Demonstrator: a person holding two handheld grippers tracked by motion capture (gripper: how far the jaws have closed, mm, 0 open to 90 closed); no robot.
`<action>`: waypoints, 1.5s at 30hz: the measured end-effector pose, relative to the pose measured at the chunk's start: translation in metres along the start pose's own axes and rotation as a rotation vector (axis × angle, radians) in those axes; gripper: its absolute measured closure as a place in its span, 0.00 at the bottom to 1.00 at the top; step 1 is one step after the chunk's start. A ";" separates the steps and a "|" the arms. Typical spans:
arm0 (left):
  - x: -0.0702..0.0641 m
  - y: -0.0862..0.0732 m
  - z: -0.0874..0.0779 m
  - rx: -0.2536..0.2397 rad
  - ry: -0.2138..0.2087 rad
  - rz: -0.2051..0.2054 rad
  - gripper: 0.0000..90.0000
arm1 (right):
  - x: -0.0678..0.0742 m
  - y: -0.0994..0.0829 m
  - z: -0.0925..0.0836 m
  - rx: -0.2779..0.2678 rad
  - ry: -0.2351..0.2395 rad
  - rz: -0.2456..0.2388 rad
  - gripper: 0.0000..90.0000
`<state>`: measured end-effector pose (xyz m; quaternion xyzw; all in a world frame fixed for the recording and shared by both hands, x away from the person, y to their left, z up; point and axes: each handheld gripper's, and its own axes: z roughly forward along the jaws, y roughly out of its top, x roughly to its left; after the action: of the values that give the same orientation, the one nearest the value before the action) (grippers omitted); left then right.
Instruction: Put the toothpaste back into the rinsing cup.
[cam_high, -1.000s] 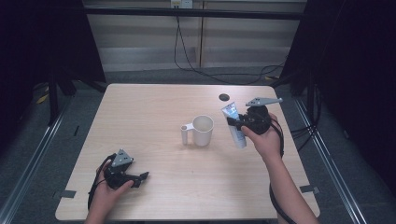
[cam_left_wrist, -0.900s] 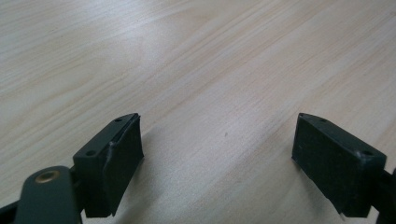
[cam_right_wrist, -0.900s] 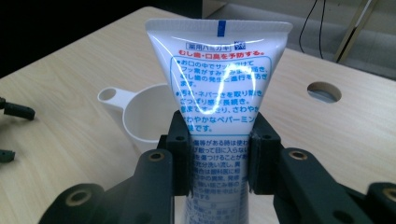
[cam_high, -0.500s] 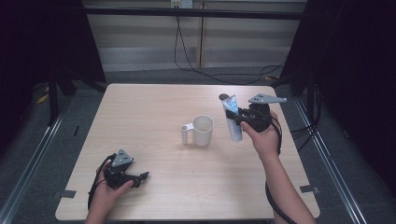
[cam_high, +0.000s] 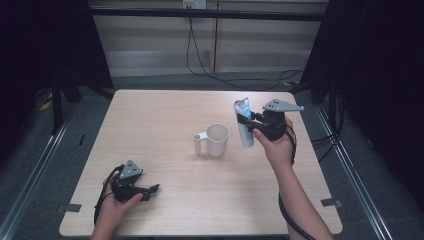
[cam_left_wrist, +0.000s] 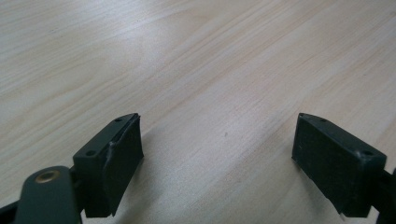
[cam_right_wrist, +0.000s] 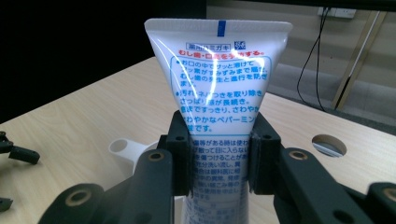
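Room: dark curtains on both sides, a pale panelled wall behind, cables (cam_high: 200, 55) hanging down it to the grey floor.
Desk: a light wooden desk (cam_high: 165, 115) with a round hole (cam_right_wrist: 329, 145) near its far right corner.
Mug: a white mug (cam_high: 214, 140) stands upright mid-desk, handle to the left, just left of the tube and below it.
Tube: a white toothpaste tube (cam_high: 243, 123) with blue and red print, held above the desk, crimped end up, tilted slightly.
Right claw: the right claw (cam_right_wrist: 219, 156) is clamped on the tube's middle, both pads pressing its sides.
Left claw: the left claw (cam_left_wrist: 219, 163) rests low at the desk's near left, jaws wide apart, with bare wood between them.
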<state>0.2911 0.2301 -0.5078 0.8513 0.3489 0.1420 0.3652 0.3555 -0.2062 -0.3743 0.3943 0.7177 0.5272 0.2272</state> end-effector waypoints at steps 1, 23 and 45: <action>0.000 0.000 0.000 -0.001 -0.001 -0.001 0.18 | 0.001 0.001 0.001 -0.001 0.002 0.000 0.75; 0.000 0.000 0.000 0.000 -0.002 0.003 0.18 | 0.007 0.013 0.016 -0.070 -0.005 0.007 0.75; 0.000 0.000 0.000 0.000 -0.007 0.006 0.18 | 0.017 0.020 0.040 -0.081 0.011 -0.013 0.75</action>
<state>0.2910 0.2300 -0.5078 0.8530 0.3451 0.1400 0.3658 0.3814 -0.1665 -0.3674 0.3770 0.6997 0.5563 0.2425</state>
